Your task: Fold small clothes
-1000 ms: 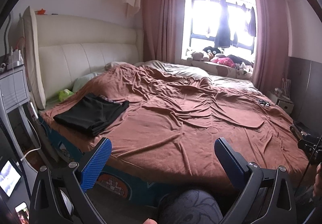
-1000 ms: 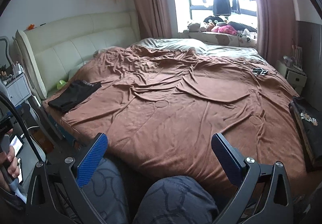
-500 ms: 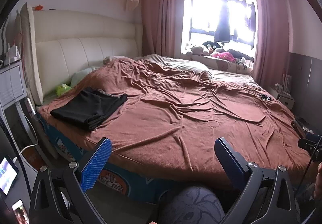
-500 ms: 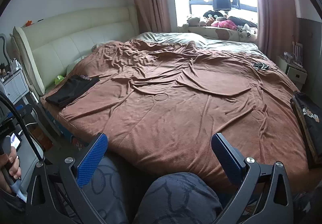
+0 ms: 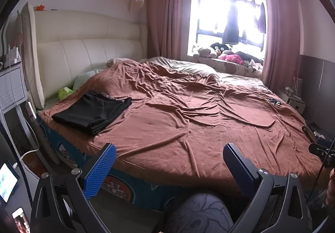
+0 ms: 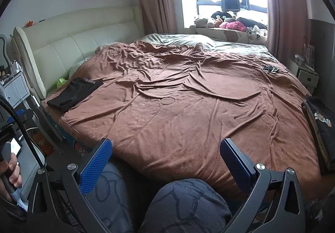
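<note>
From the left wrist camera, the left gripper (image 5: 168, 158) is held off the near edge of the bed, its blue-padded fingers spread wide with nothing between them. On the brown blanket (image 5: 188, 119), a folded black garment (image 5: 92, 111) lies flat near the bed's left corner, close to the cream headboard (image 5: 83, 44) and just beside a small green packet (image 5: 65, 92). A knee in patterned grey trousers (image 5: 199, 212) shows below the fingers, and stuffed toys (image 5: 219, 55) sit on the window ledge. From the right wrist camera, the right gripper (image 6: 165, 154) is likewise spread apart and empty, held above the person's knees at the bed's near edge. The same black garment (image 6: 73, 94) is far to the left, well apart from this gripper. At the blanket's right edge lies a dark item with printed lettering (image 6: 322, 126), perhaps another garment, though the fisheye rim distorts it. A hand (image 6: 10, 172) grips a handle at the far left.
</note>
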